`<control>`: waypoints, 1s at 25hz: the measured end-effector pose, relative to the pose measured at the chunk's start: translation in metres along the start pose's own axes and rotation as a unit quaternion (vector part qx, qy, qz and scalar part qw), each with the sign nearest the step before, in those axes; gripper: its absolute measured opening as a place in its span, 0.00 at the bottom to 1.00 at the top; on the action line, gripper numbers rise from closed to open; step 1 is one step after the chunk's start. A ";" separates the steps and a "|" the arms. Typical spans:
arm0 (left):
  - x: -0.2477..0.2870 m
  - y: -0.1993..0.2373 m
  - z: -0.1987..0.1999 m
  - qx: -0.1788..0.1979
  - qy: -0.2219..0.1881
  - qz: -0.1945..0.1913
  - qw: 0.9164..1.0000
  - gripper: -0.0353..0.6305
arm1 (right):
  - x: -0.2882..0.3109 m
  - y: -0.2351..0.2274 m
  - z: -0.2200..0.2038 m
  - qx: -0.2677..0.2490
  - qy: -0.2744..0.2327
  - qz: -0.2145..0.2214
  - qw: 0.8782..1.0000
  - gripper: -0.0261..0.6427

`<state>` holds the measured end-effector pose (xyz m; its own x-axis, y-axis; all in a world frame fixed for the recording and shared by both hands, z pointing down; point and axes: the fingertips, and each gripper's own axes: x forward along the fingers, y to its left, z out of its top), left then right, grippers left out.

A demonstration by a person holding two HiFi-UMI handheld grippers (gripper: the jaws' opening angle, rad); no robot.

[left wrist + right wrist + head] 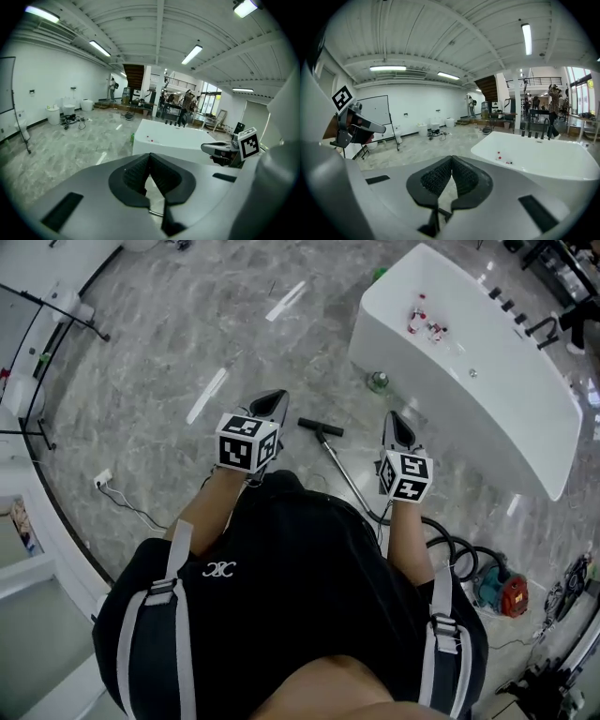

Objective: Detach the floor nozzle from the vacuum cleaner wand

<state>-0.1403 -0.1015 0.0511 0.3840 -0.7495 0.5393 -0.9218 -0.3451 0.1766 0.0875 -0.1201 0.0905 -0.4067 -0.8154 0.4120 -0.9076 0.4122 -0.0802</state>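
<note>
The black floor nozzle [321, 428] lies on the marble floor ahead of me, joined to the thin metal wand [349, 474], which slants back toward my right side. Hoses [450, 549] run on to the teal and red vacuum body [502, 592]. My left gripper [270, 401] hangs in the air left of the nozzle, jaws shut on nothing [150, 157]. The right gripper [394, 420] hovers right of the wand, also shut and holding nothing [451, 161]. Neither touches the vacuum. Each gripper view looks out over the room and misses the nozzle.
A white bathtub [525, 409] stands at the right, with small bottles [424, 320] inside and a green bottle [378, 382] on the floor beside it. A plug and cable [105, 482] lie at the left. Black stand legs [56, 315] reach in at the far left.
</note>
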 end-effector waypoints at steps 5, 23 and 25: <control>0.062 -0.010 -0.001 0.036 0.052 -0.056 0.996 0.06 | 0.019 -0.011 -0.028 0.005 0.043 0.003 0.999 0.05; 0.354 0.032 -0.287 0.019 0.307 -0.156 0.939 0.06 | 0.190 -0.005 -0.352 -0.032 0.292 0.095 0.951 0.05; 0.381 0.043 -0.334 0.013 0.320 -0.150 0.935 0.06 | 0.214 0.002 -0.421 -0.029 0.320 0.110 0.941 0.05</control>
<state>-0.0520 -0.2130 0.5396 0.5064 -0.1279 0.8528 -0.7729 -0.5059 0.3831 0.0427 -0.1222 0.5608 -0.4215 -0.3039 0.8544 -0.7942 0.5785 -0.1860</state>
